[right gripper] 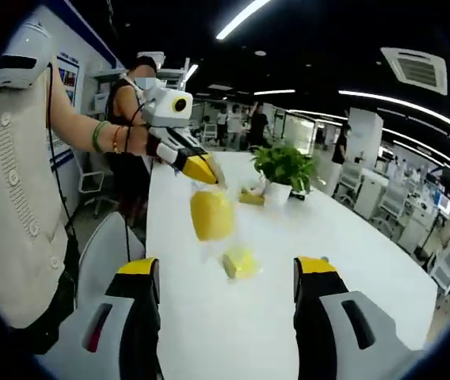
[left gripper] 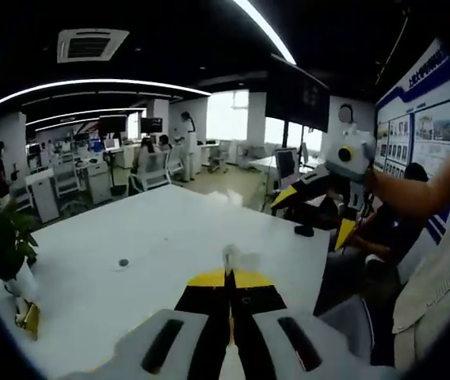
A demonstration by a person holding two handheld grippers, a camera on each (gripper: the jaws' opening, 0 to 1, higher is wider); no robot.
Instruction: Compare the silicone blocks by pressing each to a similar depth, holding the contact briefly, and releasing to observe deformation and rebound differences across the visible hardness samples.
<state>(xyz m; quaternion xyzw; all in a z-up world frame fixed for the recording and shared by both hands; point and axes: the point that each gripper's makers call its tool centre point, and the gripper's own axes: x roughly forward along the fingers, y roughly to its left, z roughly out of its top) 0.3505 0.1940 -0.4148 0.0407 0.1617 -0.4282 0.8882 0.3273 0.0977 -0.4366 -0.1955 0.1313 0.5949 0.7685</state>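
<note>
Yellow-tipped left tongs [right gripper: 209, 170] raised, pinching clear bag [right gripper: 213, 214]

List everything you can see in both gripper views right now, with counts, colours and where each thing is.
Table: one, white, long, under both grippers.
Clear bag with yellow contents: one, hanging from the left gripper, above the table.
Yellow block: one, on the table below the bag.
Potted plant: one, green in a white pot, mid-table.
Small dark item: one, on the table; too small to identify.
Left gripper: yellow-tipped, jaws shut on the bag's top.
Right gripper: yellow-tipped, jaws open, empty.
</note>
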